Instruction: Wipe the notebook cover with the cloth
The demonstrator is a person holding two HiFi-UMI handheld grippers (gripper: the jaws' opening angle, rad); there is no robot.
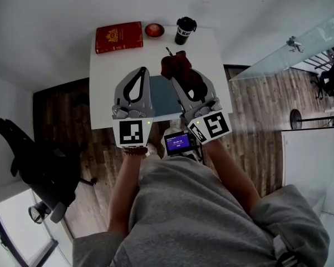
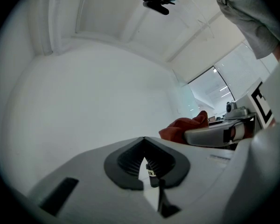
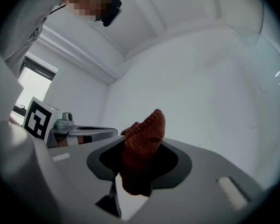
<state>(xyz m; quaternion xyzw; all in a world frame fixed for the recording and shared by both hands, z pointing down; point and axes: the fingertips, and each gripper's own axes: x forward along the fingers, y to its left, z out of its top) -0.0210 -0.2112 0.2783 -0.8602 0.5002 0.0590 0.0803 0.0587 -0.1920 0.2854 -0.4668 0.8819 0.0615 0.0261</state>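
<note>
The left gripper (image 1: 140,71) has its jaws pressed together on nothing. I judge it is free to pin the notebook (image 1: 160,96), whose teal cover lies on the white table (image 1: 108,88) under and between both tools. At one o'clock from that, the right gripper (image 1: 177,74) pinches the rust-red cloth (image 1: 175,63), which is bunched at its tip ready for wiping; whether it touches the cover I cannot tell. Along the far edge are a red book (image 1: 118,36) at eleven o'clock, a round red thing (image 1: 154,30) at twelve and a black cup (image 1: 184,30) at one.
</note>
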